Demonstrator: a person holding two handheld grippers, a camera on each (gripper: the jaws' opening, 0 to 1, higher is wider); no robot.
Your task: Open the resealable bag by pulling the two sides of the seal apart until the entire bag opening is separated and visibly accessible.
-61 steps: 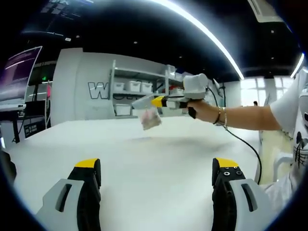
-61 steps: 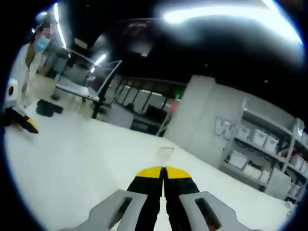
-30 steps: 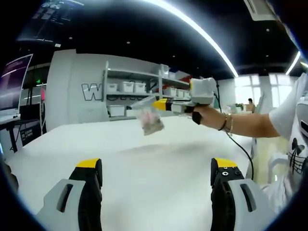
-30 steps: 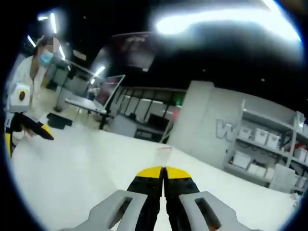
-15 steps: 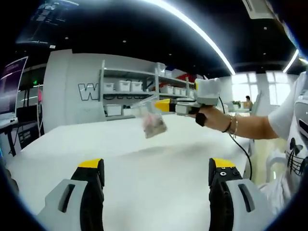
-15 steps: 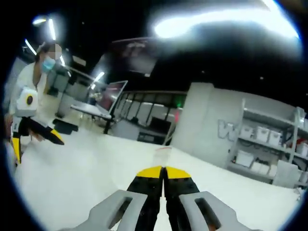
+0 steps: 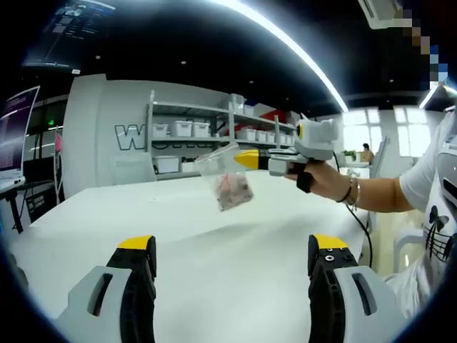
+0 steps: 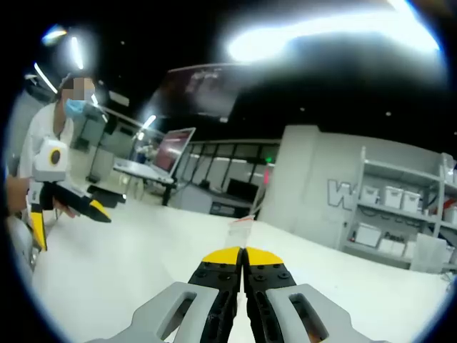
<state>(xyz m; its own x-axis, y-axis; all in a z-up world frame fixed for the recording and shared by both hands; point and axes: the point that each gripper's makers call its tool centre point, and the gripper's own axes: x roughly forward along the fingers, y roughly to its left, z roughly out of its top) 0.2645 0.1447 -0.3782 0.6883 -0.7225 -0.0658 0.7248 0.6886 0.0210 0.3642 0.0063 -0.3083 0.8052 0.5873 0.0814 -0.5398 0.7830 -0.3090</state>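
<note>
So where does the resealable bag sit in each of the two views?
Left gripper view: the resealable bag hangs centre frame from the right gripper, above the white table.
Right gripper view: its top edge pokes up past the closed yellow tips.
Shared landmark: the wall shelving with white bins.

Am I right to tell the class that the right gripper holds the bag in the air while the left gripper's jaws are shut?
Not quite. The right gripper does hold the bag in the air, but the left gripper has its jaws wide open, as the left gripper view shows.
</note>
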